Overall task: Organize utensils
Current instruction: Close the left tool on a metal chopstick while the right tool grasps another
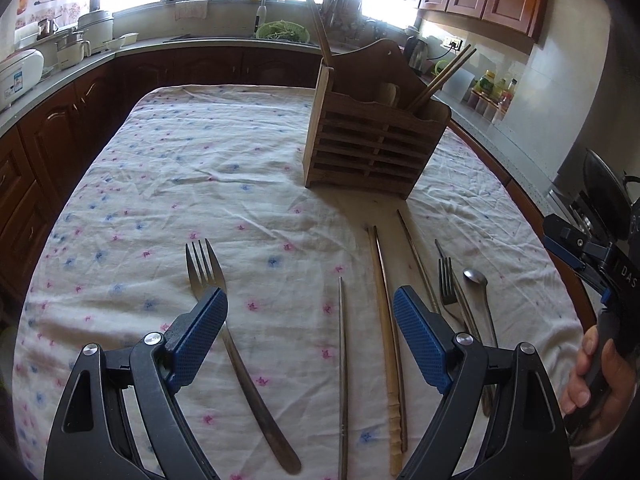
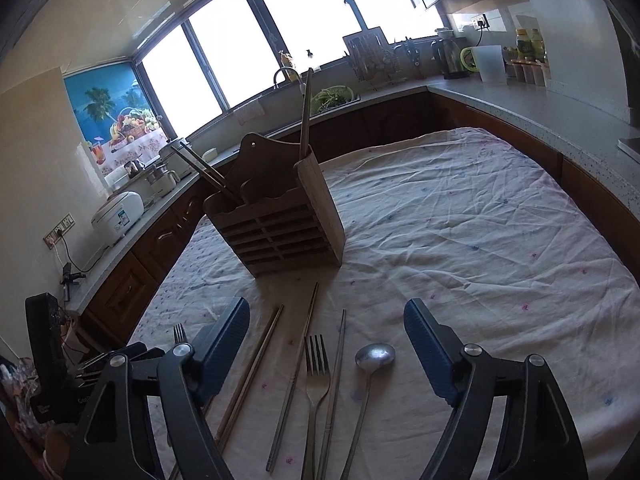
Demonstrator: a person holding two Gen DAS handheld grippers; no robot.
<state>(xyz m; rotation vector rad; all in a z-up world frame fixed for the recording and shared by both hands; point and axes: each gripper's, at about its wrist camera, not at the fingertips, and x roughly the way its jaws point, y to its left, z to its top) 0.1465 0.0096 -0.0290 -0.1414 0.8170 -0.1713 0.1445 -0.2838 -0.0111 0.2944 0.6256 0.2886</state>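
Note:
A wooden slatted utensil holder (image 1: pixel 372 136) (image 2: pixel 280 224) stands on the floral tablecloth (image 1: pixel 180 184) and holds a few chopsticks (image 1: pixel 444 76). In front of it lie a fork (image 1: pixel 232 336), a metal chopstick (image 1: pixel 342 360), a pair of wooden chopsticks (image 1: pixel 386 320), a second fork (image 1: pixel 448 284) and a spoon (image 1: pixel 478 284). My left gripper (image 1: pixel 310 300) is open above the metal chopstick. My right gripper (image 2: pixel 326 316) is open above the second fork (image 2: pixel 318 372) and spoon (image 2: pixel 374 356). The right gripper shows at the left wrist view's right edge (image 1: pixel 592 256).
Dark wooden cabinets and a grey counter (image 1: pixel 80 68) ring the table. On the counter are a rice cooker (image 1: pixel 20 72), pots, a sink with a green basket (image 1: pixel 282 32), a kettle (image 2: pixel 448 56) and bottles (image 2: pixel 528 48).

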